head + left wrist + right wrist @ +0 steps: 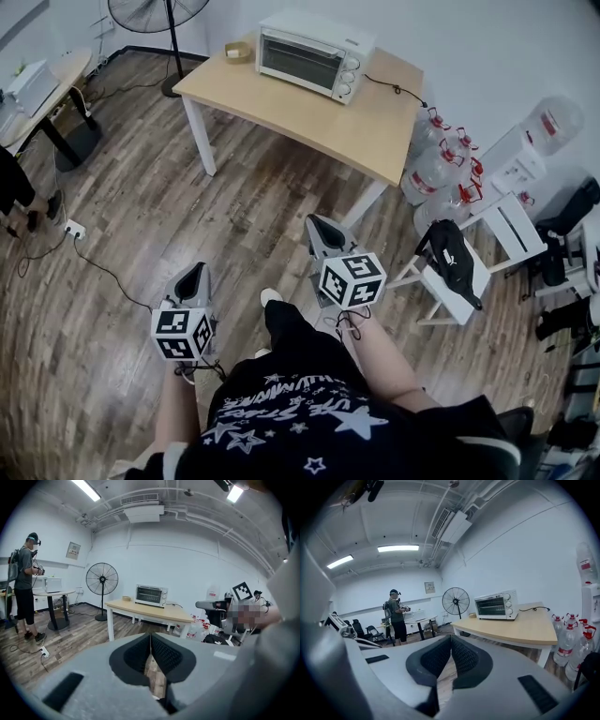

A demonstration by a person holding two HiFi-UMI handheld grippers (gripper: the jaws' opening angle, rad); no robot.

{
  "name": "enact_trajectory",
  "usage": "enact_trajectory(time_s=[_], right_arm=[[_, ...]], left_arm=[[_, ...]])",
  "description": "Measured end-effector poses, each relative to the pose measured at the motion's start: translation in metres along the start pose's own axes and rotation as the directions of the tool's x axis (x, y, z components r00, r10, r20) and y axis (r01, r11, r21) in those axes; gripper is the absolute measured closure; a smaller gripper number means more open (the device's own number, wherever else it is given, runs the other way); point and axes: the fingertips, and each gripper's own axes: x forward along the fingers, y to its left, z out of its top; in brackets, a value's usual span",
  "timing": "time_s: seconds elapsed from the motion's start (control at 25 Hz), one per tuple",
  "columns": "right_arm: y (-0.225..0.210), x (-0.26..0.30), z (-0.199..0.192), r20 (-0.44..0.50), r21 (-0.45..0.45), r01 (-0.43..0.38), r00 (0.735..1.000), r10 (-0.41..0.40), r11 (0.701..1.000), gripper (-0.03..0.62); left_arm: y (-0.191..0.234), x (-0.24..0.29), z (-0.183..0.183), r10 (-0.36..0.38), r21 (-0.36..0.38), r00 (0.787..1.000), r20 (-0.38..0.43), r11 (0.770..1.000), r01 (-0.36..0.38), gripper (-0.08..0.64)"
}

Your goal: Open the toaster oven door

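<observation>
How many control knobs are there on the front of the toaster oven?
3. All sit in one column on the toaster oven, at the right of its front: top knob, middle knob, bottom knob. None looks hidden.

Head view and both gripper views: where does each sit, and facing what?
Head view: on the person's head, looking steeply down at floor, table and toaster oven ahead; shows left tool, right tool, forearms.
Left gripper view: on the left tool, facing the toaster oven across the room; own shut jaws below.
Right gripper view: on the right tool, facing the same table; own shut jaws below.
Shared: all see the toaster oven; both gripper views see the fan.
</observation>
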Motion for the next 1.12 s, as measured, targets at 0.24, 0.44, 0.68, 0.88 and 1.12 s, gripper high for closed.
enact_trajectory(time_s=[0.24,0.44,0.68,0.88,1.12], right_arm=[[-0.033,0.054,0.019,0.013,0.038,0.022,1.000,-0.023,0.999,0.419],[-0.075,0.105,0.031,-0.010,0.064,0.045,0.999,-0.044,0.997,0.357],[-0.130,0.152,0.046,-0.013,0.119,0.090,0.996,-0.090,0.989,0.348],[-0.164,0.180,0.058,-0.002,0.157,0.088,0.996,-0.089,0.984,0.350],[-0.192,0.204,0.069,-0.010,0.165,0.093,0.996,-0.093,0.982,0.354]], left_arm=[[0.022,0.049,0.024,-0.011,0.014,1.000,-0.019,1.000,0.011,0.538],[0.043,0.107,0.046,-0.015,0.031,0.999,-0.044,0.999,0.017,0.538],[0.056,0.166,0.083,-0.016,0.034,0.999,-0.042,0.999,0.018,0.538],[0.058,0.210,0.105,-0.030,0.064,0.999,-0.037,0.997,0.033,0.538],[0.065,0.247,0.125,-0.033,0.078,0.998,-0.046,0.996,0.036,0.538]])
